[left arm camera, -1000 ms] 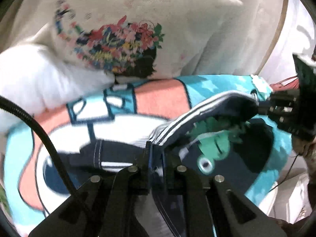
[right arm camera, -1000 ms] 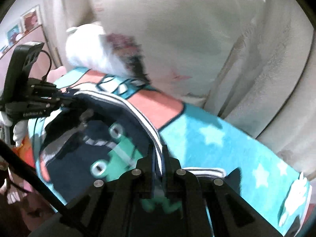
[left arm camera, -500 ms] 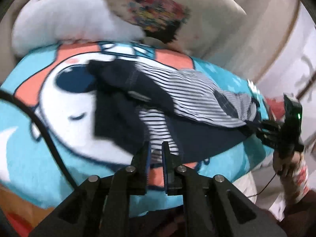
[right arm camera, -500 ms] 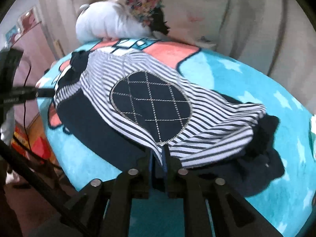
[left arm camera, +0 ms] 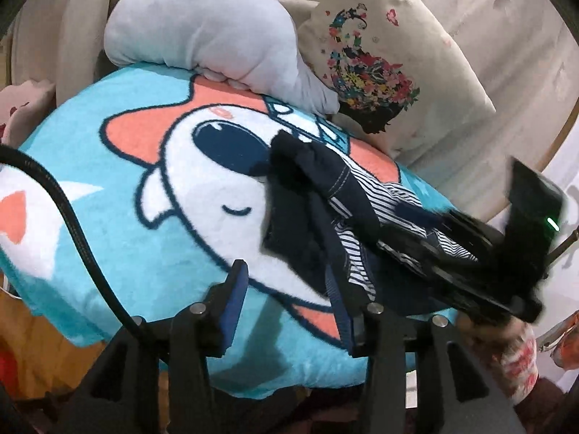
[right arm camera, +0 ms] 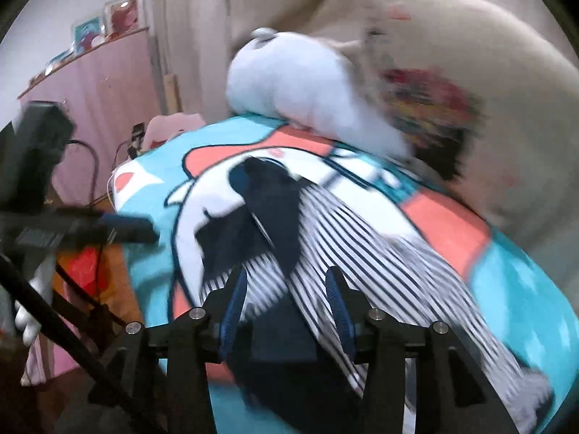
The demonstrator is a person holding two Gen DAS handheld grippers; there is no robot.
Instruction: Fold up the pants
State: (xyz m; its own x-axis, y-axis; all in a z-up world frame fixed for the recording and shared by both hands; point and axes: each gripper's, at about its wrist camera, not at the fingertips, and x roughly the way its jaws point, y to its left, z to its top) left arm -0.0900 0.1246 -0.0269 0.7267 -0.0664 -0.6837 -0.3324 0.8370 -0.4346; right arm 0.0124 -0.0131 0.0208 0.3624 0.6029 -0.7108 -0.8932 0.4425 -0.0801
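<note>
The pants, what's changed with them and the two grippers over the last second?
Both grippers had the pants pinched and lifted; they laid them down on the cartoon blanket. Left gripper and right gripper are now opening, their pads clear of the cloth. The white plush and floral pillow stayed put.

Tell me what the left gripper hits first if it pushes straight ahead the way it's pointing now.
Most likely the blanket: the opening left gripper has nothing between its fingers and aims at the white cartoon patch. The pants edge lies just right of that line, though depth is unclear.
</note>
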